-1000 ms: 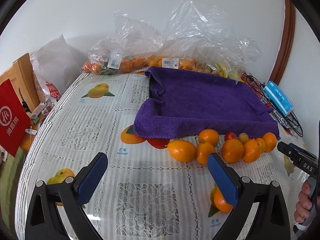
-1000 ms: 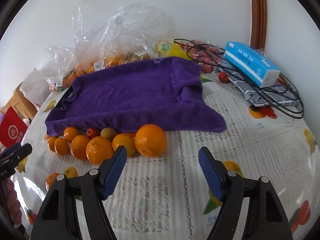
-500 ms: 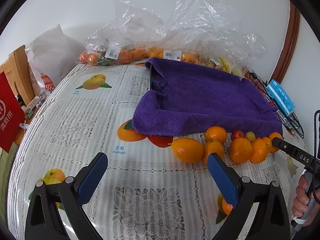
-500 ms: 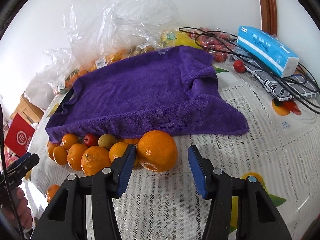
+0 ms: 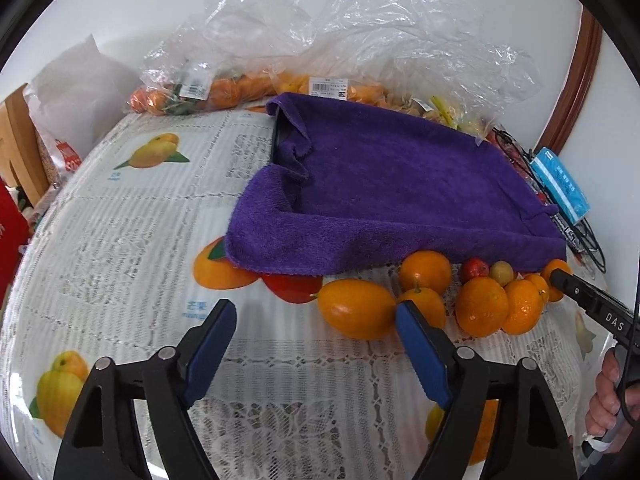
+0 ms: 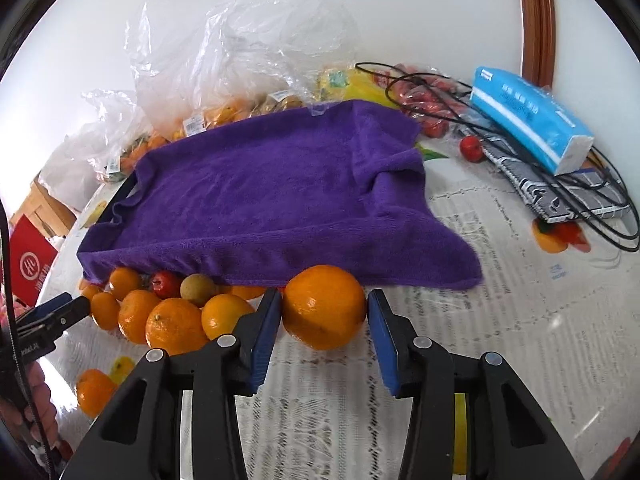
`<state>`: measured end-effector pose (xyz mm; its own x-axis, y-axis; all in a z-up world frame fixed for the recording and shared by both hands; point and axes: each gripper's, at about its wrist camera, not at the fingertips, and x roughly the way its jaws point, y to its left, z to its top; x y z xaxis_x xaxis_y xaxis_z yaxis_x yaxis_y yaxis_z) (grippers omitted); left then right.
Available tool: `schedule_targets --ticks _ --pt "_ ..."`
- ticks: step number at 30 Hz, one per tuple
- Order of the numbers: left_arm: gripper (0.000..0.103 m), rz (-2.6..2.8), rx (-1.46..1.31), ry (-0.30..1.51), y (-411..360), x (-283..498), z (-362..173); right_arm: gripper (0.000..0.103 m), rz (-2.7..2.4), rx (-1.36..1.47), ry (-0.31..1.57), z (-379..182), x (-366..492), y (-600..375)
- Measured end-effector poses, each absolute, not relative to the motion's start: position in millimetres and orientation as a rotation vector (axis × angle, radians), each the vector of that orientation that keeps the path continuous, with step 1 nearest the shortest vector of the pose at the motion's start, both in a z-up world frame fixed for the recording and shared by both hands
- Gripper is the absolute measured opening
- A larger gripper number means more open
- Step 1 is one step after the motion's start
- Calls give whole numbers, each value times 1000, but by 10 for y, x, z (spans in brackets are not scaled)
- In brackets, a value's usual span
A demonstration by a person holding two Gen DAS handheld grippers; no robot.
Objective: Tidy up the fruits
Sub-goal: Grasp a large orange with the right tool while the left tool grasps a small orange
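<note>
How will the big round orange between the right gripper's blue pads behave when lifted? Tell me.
The big round orange looks firm, so the right gripper, whose jaws have just been closing around it, probably won't crush it. Its glossy, curved skin may slip on the flat pads. If released on the lace tablecloth, it could roll towards the purple towel.

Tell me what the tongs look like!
Both are black plastic with round silver bolts and blue ridged pads on the fingers: the left tongs, the right tongs. White letters "DAS" mark the right one's side, and a thin black cable hangs by its handle.
</note>
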<state>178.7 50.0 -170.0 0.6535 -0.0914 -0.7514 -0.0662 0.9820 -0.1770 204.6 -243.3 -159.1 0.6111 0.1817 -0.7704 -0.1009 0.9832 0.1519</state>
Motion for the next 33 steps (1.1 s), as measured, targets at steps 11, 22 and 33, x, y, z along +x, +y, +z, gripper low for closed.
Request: schedule_targets --ticks 11,22,33 --pt "49 -20 -122 878 341 1891 -1757 44 143 62 919 -1749 2125 -2417" --pt "36 -38 -155 864 406 1843 -1718 44 124 74 894 -1666 1968 -2457" --pt "31 -73 -177 885 387 1815 -1733 44 108 50 882 -1533 1844 -2377"
